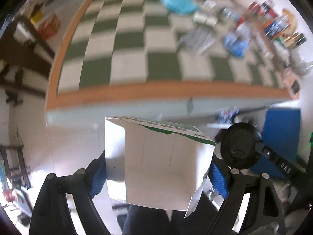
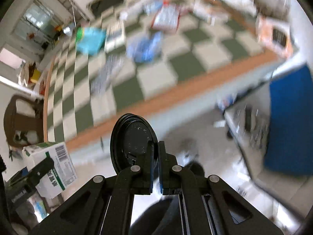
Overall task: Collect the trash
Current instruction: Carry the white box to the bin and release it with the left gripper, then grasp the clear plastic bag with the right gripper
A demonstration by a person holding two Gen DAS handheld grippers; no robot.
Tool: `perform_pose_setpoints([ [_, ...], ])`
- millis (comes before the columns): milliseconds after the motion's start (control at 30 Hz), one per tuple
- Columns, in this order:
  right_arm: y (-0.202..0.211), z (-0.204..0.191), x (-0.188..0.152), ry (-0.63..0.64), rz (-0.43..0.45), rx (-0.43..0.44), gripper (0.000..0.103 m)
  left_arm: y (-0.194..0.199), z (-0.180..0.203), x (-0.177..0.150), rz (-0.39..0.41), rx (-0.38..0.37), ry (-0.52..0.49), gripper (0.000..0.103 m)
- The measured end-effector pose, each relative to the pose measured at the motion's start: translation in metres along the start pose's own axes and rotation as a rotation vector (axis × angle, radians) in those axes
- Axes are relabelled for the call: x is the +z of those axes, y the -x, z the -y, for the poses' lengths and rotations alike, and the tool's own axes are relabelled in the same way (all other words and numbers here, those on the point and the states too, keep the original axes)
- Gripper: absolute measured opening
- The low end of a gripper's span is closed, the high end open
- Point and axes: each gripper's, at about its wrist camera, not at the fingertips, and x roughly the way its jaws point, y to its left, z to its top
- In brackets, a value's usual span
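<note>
My left gripper point(image 1: 156, 168) is shut on a white carton with green print point(image 1: 160, 164) and holds it in the air in front of the table's near edge. The carton also shows in the right wrist view point(image 2: 52, 166), at the lower left. My right gripper point(image 2: 155, 154) is shut on the rim of a black plastic cup lid point(image 2: 133, 141), held upright. The lid also shows in the left wrist view point(image 1: 241, 145), just right of the carton. Both views are blurred by motion.
A table with a green and white checked cloth point(image 1: 137, 49) and an orange edge point(image 1: 176, 92) carries several wrappers, a turquoise bag point(image 1: 176, 0) and packets along its far side. A blue panel point(image 2: 289, 121) stands at the right. A brown chair point(image 2: 21, 117) is at the left.
</note>
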Motion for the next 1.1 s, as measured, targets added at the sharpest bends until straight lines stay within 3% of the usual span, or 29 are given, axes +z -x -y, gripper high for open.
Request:
perform_pose_setpoints([
  [233,-0.135,0.002,-0.075,-0.026,-0.201,-0.034,0.004,-0.142,-0.051,-0.026,-0.158,-0.028,0.108,0.087],
  [400,-0.261,0.009,-0.097,-0.03,-0.276,-0.06,0.004,-0.268,-0.079,-0.034,-0.252,-0.053,0.18,0.091],
  [467,-0.312,0.01,-0.1,-0.03,-0.285,-0.06,0.004,-0.304,-0.088,-0.039,-0.265,-0.039,0.197,0.092],
  [533,-0.368,0.009,-0.103,-0.013,-0.305,-0.031,0.004,-0.338,-0.097,-0.042,-0.27,-0.017,0.208,0.102],
  [600,-0.415,0.007,-0.109,-0.002,-0.334,-0.015,0.007,-0.362,-0.101,-0.05,-0.275,0.01,0.211,0.102],
  [667,-0.452,0.005,-0.114,0.034,-0.366,-0.041,0.033,-0.381,-0.106,-0.056,-0.281,0.04,0.208,0.102],
  [700,-0.461,0.004,-0.117,0.04,-0.367,-0.046,0.059,-0.388,-0.107,-0.059,-0.278,0.057,0.2,0.102],
  [733,-0.475,0.005,-0.12,0.059,-0.365,-0.057,0.069,-0.393,-0.107,-0.064,-0.279,0.075,0.192,0.102],
  [800,-0.488,0.002,-0.128,0.109,-0.362,-0.103,0.077,-0.396,-0.108,-0.07,-0.266,0.099,0.178,0.102],
  [833,-0.492,0.002,-0.13,0.123,-0.362,-0.116,0.092,-0.394,-0.109,-0.074,-0.254,0.111,0.169,0.102],
  [900,-0.492,0.0,-0.134,0.155,-0.346,-0.15,0.102,-0.389,-0.107,-0.078,-0.245,0.129,0.156,0.102],
  [1100,-0.468,-0.008,-0.14,0.224,-0.3,-0.194,0.102,-0.363,-0.11,-0.081,-0.217,0.158,0.126,0.102],
])
